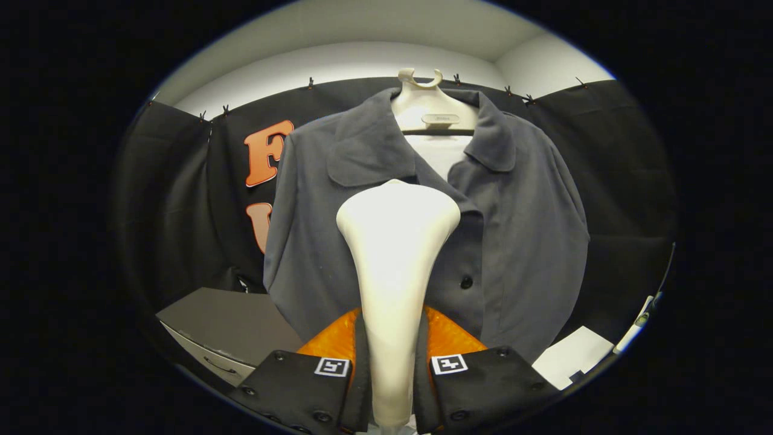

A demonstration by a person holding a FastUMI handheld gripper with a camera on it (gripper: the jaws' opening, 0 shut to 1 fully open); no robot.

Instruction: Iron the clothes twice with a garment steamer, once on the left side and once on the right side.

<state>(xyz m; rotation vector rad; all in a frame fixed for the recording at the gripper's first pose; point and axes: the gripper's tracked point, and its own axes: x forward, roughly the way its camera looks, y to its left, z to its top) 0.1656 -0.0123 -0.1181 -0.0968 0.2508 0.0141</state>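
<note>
Gripper [392,368]: clenched on steamer [395,254] handle, head raised toward garment. Shirt [519,241]: grey, on hanger [432,109], far centre, hung open-fronted so the steamer can reach either side.

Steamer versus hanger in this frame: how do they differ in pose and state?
The steamer stands upright, clamped between the tool's fingers, its wide head in front of the grey shirt. The hanger sits beyond, inside the shirt's collar, carrying the shirt; its hook points up. Both look off-white.
</note>
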